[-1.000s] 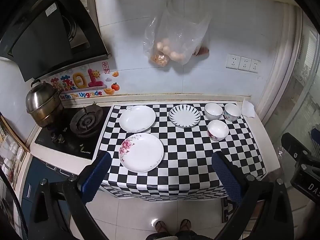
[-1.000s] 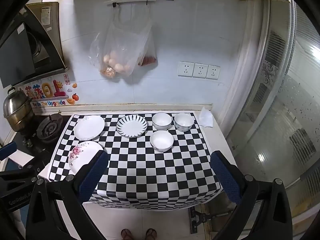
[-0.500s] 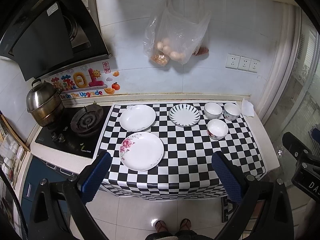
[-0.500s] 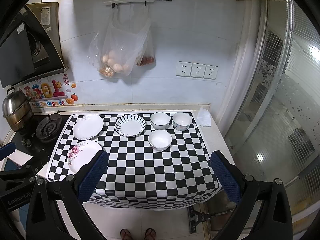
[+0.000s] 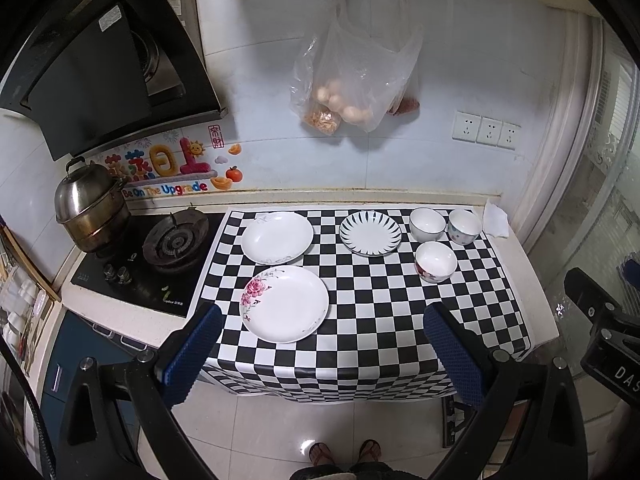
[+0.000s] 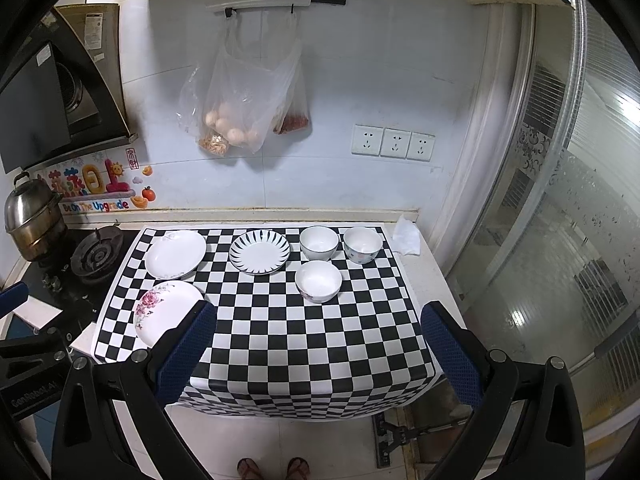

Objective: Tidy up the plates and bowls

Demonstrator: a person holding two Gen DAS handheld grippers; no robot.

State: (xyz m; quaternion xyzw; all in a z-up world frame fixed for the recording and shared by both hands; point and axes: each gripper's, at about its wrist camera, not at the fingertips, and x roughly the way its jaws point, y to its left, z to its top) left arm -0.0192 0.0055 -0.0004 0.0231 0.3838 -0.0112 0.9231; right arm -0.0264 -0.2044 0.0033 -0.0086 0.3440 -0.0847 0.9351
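Note:
On a black-and-white checkered cloth lie three plates: a flower-patterned plate at front left, a plain white plate behind it, and a striped-rim plate in the middle. Three bowls stand at the right: two at the back and one in front. My left gripper and right gripper hover high in front of the counter, both open and empty.
A gas hob with a steel pot sits left of the cloth, under a black hood. Plastic bags hang on the wall. A crumpled tissue lies at the back right. A glass door stands to the right. A person's feet are below.
Both grippers have drifted very slightly; the dishes have not moved.

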